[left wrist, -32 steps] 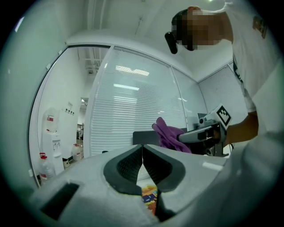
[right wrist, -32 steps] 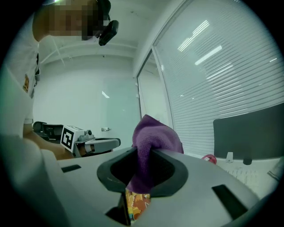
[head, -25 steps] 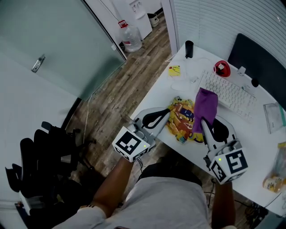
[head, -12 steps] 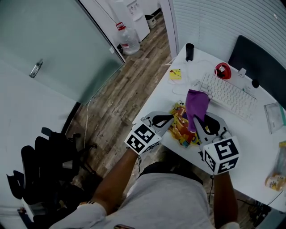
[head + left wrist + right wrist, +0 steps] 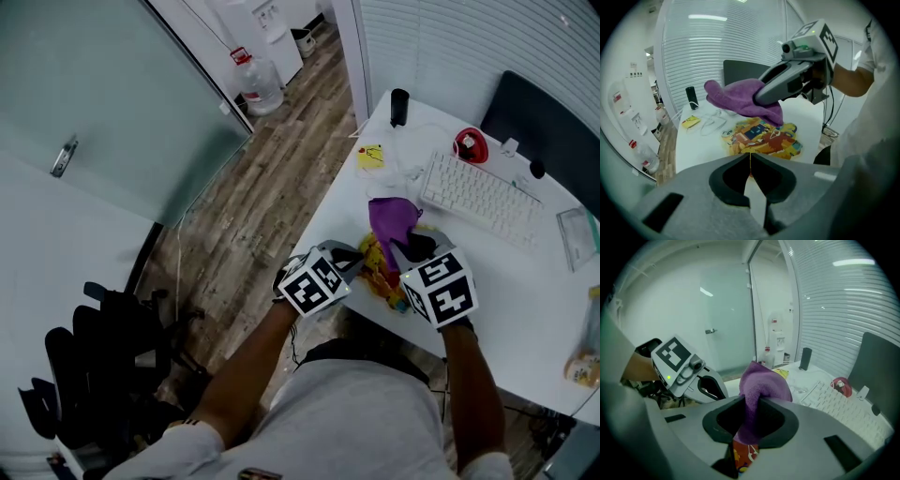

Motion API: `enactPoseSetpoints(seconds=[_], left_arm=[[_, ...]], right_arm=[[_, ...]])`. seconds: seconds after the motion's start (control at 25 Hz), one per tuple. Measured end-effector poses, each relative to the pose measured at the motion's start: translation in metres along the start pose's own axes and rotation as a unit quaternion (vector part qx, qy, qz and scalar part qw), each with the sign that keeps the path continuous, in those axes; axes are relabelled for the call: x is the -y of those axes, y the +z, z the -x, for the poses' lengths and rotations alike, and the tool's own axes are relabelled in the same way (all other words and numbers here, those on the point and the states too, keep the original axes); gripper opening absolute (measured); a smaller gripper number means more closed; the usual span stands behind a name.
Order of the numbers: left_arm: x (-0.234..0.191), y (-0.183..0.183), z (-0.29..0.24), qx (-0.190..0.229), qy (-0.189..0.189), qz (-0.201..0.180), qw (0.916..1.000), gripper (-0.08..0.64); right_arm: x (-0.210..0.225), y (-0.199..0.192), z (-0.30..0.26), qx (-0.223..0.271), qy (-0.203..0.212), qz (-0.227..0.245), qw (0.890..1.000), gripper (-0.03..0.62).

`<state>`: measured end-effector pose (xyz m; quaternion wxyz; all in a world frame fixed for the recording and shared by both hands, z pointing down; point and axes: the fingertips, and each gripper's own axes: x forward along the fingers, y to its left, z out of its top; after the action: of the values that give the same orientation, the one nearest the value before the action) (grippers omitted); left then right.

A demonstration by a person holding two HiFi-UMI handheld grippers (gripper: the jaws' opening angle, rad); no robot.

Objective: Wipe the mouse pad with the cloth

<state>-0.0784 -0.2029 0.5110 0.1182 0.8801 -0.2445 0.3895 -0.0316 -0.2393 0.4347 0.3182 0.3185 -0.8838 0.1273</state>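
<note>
A colourful mouse pad (image 5: 382,271) lies near the front edge of the white desk (image 5: 525,281). The purple cloth (image 5: 391,217) bunches up over its far side, and my right gripper (image 5: 409,247) is shut on it. In the right gripper view the cloth (image 5: 761,384) runs down between the jaws, with a strip of mouse pad (image 5: 743,456) showing below. My left gripper (image 5: 359,255) is at the pad's left edge. In the left gripper view the left gripper (image 5: 750,161) has its jaws together on a thin yellow edge of the mouse pad (image 5: 761,138), below the cloth (image 5: 740,96).
A white keyboard (image 5: 478,197), a red object (image 5: 467,143), a black cylinder (image 5: 398,105), a yellow item (image 5: 371,156) and a white cable sit farther back. A dark panel (image 5: 553,131) stands at the rear right. The floor holds a water bottle (image 5: 248,80) and a black chair (image 5: 103,375).
Both grippers have drawn closer together. The right one carried the cloth leftward over the pad, and the left one moved right onto the pad's edge.
</note>
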Motion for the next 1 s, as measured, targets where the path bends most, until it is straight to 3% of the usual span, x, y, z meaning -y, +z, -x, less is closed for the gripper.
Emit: enactPoseSetpoints(seconds=[0.2, 0.6, 1.0], left_arm=[[-0.003, -0.012, -0.011, -0.028, -0.018, -0.004, 0.9994, 0.017], [0.000, -0.026, -0.030, -0.065, -0.042, -0.010, 0.9969, 0.017], [0.000, -0.028, -0.030, -0.079, -0.050, 0.000, 0.9956, 0.017]], right_arm=[[0.003, -0.015, -0.035, -0.069, -0.004, 0.020, 0.997, 0.071], [0.012, -0.028, -0.076, -0.141, -0.021, 0.043, 0.989, 0.071], [0.027, -0.049, -0.073, -0.172, -0.033, 0.054, 0.983, 0.071]])
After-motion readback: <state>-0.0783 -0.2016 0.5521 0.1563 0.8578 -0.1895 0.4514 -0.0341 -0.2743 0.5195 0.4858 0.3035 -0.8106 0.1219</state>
